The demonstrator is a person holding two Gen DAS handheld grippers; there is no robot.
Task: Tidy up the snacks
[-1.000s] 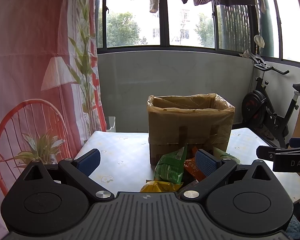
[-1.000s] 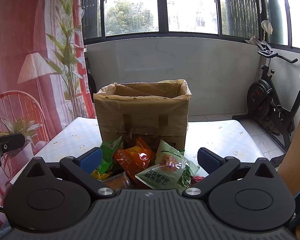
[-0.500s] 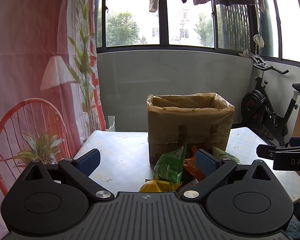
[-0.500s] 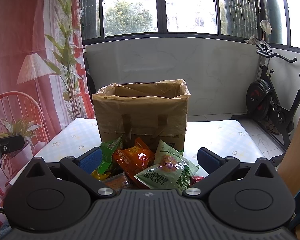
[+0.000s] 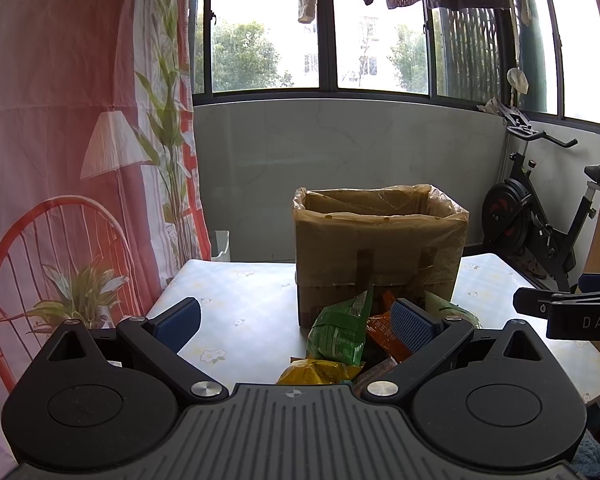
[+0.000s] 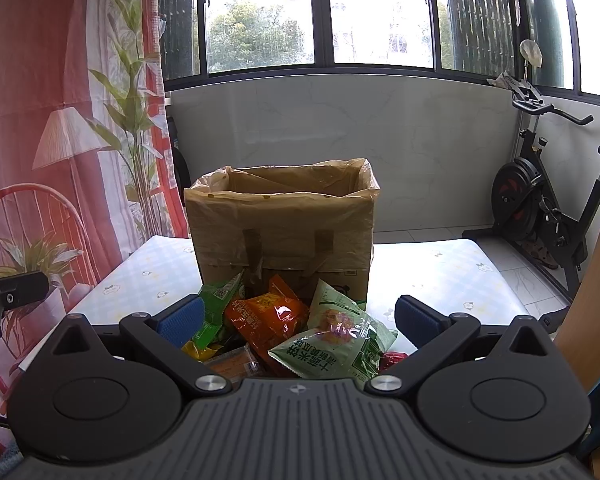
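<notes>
A cardboard box lined with a plastic bag stands open on the table; it also shows in the right wrist view. Snack packets lie in a pile in front of it: a green packet, an orange packet, a pale green packet, a yellow one. My left gripper is open and empty, short of the pile. My right gripper is open and empty, with the pile between its fingers' line of sight.
A curtain printed with a chair and lamp hangs at the left. An exercise bike stands at the right beyond the table. A small white bin sits on the floor behind the table's left corner.
Both views have shifted only very slightly; the box sits a touch further left in each. Both grippers stay open.
</notes>
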